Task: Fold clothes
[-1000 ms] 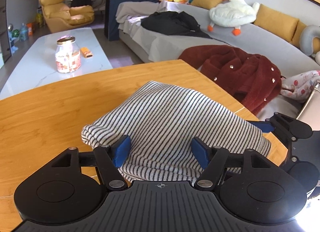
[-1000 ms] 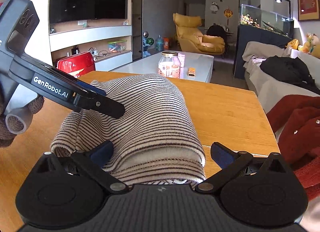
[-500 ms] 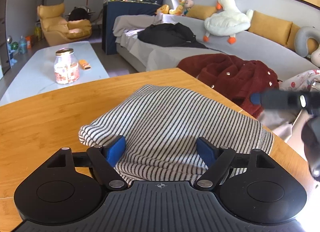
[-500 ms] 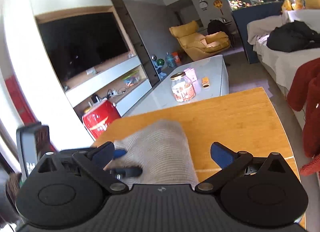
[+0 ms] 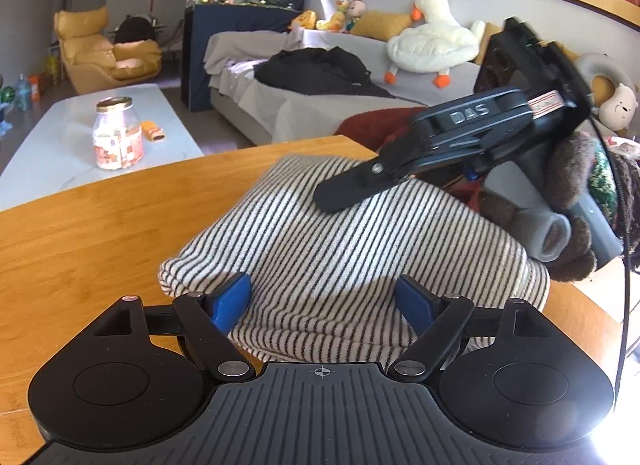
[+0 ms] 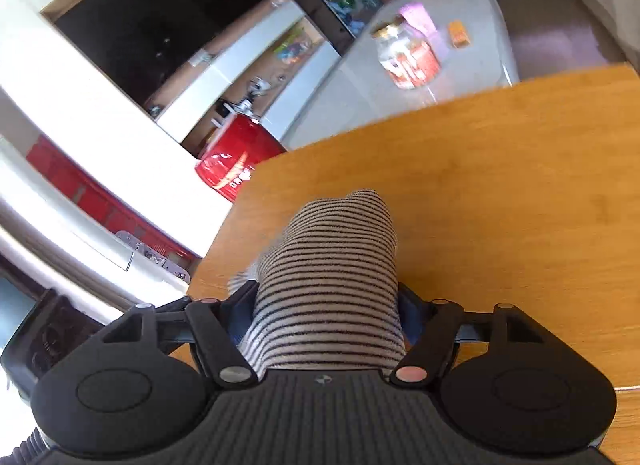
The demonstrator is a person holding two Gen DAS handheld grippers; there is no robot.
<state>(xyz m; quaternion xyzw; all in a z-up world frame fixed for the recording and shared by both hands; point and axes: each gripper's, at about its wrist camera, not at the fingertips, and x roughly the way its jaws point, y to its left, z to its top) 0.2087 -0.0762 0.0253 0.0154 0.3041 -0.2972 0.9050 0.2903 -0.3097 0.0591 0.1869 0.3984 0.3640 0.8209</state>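
Striped sweater (image 5: 344,241) near table (image 5: 100,233) edge, left tongs (image 5: 324,301) released and opening, right tongs (image 6: 324,309) closing, grasping it

striped sweater (image 5: 344,249) on wooden table (image 5: 100,233)

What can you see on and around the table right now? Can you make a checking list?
Surface: wooden table, bare wood around the garment.
Job's things: striped sweater, folded into a bundle.
Clutter: nothing seen on the table.
Grippers: left gripper open, sweater between its pads; right gripper, jaws just closing, pressing the sweater's end.
Cables: thin black cable by the table's right edge.
Surroundings: jar on the white coffee table, duck plush on the sofa.
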